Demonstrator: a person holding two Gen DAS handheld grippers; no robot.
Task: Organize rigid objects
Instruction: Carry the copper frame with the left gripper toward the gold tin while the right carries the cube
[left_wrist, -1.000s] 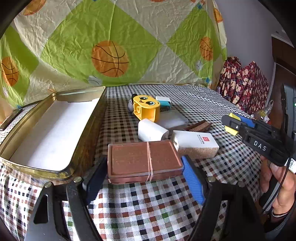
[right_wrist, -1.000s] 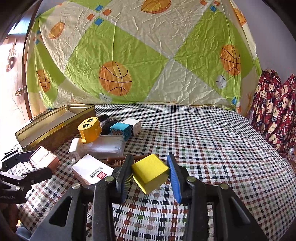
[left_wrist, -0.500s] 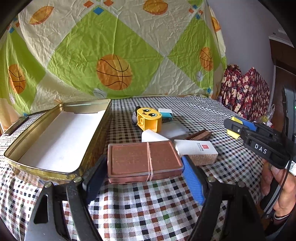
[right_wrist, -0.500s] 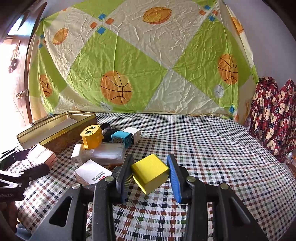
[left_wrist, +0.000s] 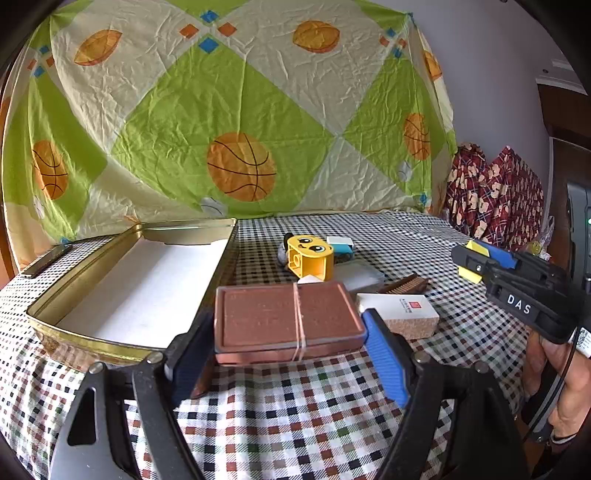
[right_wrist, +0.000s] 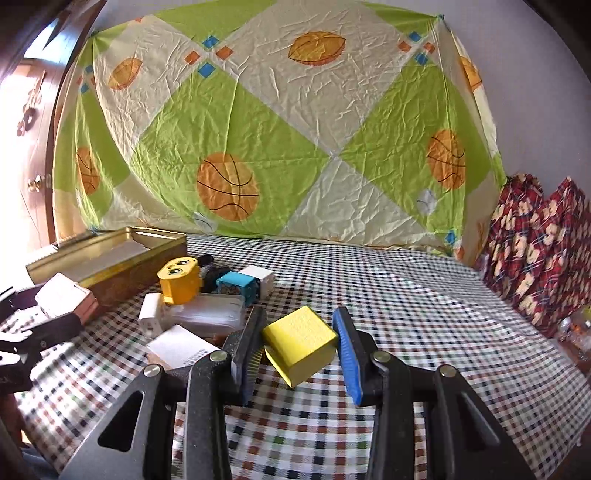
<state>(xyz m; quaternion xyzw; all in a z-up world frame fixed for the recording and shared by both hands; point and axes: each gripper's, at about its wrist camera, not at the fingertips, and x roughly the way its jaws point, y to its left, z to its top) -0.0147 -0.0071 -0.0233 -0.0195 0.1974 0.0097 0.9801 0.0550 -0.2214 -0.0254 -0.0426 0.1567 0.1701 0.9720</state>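
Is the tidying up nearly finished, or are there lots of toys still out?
Only just started. The gold tin looks empty, so nothing is packed yet. In hand: the left gripper holds the brown case, and the right gripper holds the yellow block. Left on the checked cloth: the yellow face toy, white box, blue cube and a few more.

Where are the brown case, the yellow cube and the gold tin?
brown case (left_wrist: 286, 317), left wrist view, on its top face.
yellow cube (right_wrist: 300, 334), right wrist view, on its top face.
gold tin (left_wrist: 85, 341), left wrist view, on its near rim.
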